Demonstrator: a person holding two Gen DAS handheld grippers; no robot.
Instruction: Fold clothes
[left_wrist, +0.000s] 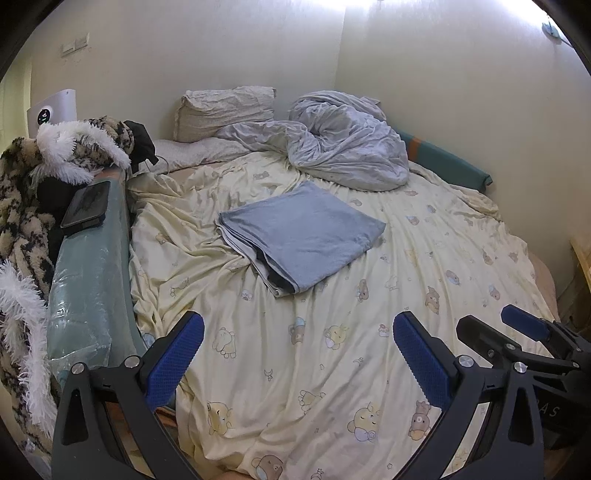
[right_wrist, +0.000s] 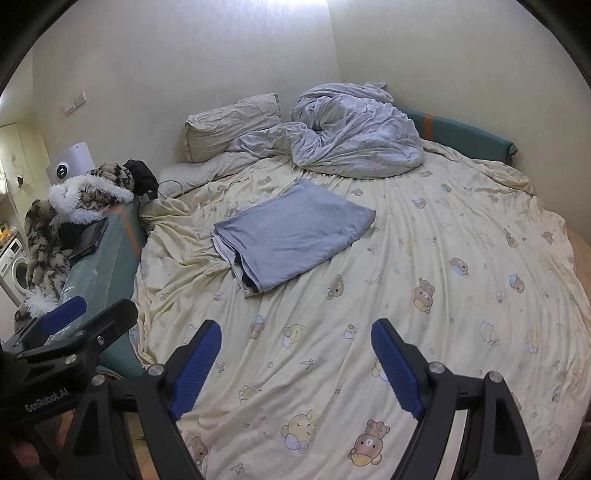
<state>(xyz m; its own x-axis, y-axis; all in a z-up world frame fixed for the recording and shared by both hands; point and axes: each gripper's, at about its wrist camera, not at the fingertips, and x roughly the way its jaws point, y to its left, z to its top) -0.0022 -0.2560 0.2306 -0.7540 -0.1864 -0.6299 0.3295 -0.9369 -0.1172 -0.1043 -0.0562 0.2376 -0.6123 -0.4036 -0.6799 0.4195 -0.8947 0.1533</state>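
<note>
while folded blue garment (left_wrist: 301, 234) lies flat on bear-print sheet (left_wrist: 332, 369), your left gripper (left_wrist: 297, 363) and right gripper (right_wrist: 295, 365) hover near, jaws spread, empty.

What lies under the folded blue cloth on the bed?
The blue cloth rests on the yellow bear-print sheet. At its near edge, white and dark layers peek out; what they belong to is covered.

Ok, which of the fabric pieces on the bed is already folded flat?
The blue-grey cloth mid-bed: it lies as a neat flat rectangle. The pale duvet behind it is bunched up, and the pillow leans against the wall.
</note>
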